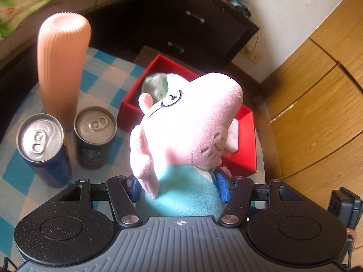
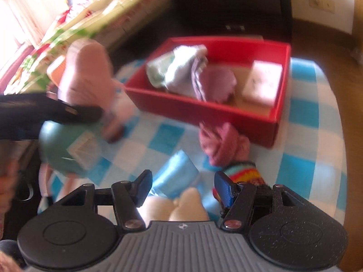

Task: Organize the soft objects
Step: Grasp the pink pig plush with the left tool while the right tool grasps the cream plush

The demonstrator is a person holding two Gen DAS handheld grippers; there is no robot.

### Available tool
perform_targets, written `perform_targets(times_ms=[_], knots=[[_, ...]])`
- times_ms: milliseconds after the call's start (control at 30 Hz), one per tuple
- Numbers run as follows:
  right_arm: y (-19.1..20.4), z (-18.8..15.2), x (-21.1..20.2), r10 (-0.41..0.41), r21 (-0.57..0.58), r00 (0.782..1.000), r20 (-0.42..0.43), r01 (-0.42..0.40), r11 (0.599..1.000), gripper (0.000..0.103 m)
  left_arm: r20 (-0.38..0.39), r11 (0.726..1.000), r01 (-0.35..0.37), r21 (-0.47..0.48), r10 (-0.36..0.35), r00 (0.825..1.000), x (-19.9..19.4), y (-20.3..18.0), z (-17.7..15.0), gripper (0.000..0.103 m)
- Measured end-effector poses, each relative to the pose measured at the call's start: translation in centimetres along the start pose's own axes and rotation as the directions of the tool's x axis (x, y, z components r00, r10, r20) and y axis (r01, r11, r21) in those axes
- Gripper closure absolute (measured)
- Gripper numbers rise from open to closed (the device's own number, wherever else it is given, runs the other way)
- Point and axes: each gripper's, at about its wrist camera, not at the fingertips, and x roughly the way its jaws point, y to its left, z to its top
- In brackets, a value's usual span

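My left gripper is shut on a pink pig plush toy with a teal body, held above the table just in front of the red box. The right wrist view shows the same toy in the air at left. The red box holds folded cloths, a purple cloth and a pale pink block. My right gripper is open above a blue cloth and a cream plush. A maroon cloth and a rainbow knit item lie beside it.
A tall peach ribbed vase and two drink cans stand on the blue checked tablecloth at left. A dark drawer cabinet is behind the table. Wooden cupboards are at right.
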Motion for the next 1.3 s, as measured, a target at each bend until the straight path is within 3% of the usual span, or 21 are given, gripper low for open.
perform_targets(times_ms=[100,267,333,467,567,667,800,933,967,1167,1300], knots=[[0.2,0.2,0.7,0.004,0.011,1.0,-0.014,-0.004,1.0,0.065,0.031,0.999,0.034,-0.026,-0.033,0.999,-0.1,0.6,-0.8,0.042],[0.8,0.4,1.1,0.066,0.047,0.998,-0.015,-0.066,0.997,0.065,-0.016,0.993,0.095,-0.072,-0.096,0.995,1.5,1.6,-1.0,0.042],[1.0,0.5,1.7,0.056,0.051,0.998,-0.038,-0.054,0.997,0.065,-0.013,0.991,0.115,-0.071,-0.116,0.993,1.4,1.7,-0.8,0.042],[0.9,-0.2,-0.3,0.107,0.077,0.994,-0.017,-0.105,0.991,0.065,0.005,0.989,0.13,-0.067,-0.13,0.992,0.5,2.2,-0.8,0.041],[1.5,-1.9,-0.9,0.039,0.02,0.999,-0.025,-0.038,0.999,0.065,0.001,0.985,0.147,-0.091,-0.147,0.989,0.4,2.8,-1.0,0.041],[1.7,-2.9,1.1,0.008,-0.013,0.996,-0.086,-0.009,1.0,0.064,-0.009,0.982,0.159,-0.099,-0.16,0.987,0.5,2.7,-1.5,0.041],[2.0,-2.8,2.0,0.036,-0.024,0.988,-0.148,-0.04,0.999,0.054,-0.02,0.983,0.167,-0.07,-0.169,0.985,0.4,2.4,-1.9,0.041],[3.7,-3.0,1.7,0.018,-0.132,0.988,-0.153,-0.038,0.991,0.028,-0.017,0.983,0.167,-0.079,-0.169,0.985,0.3,2.9,-1.7,0.041],[4.3,-3.3,1.8,0.014,-0.168,0.987,-0.161,-0.041,0.985,0.027,-0.015,0.983,0.166,-0.081,-0.168,0.986,0.3,2.9,-1.6,0.041],[5.0,-4.6,4.3,-0.027,-0.218,0.978,-0.209,-0.02,0.976,0.034,-0.029,0.985,0.159,-0.072,-0.161,0.987,0.5,2.7,-1.9,0.041],[4.7,-5.1,3.9,0.013,-0.216,0.979,-0.204,-0.058,0.975,0.049,-0.023,0.985,0.158,-0.075,-0.16,0.987,0.3,2.9,-1.7,0.041]])
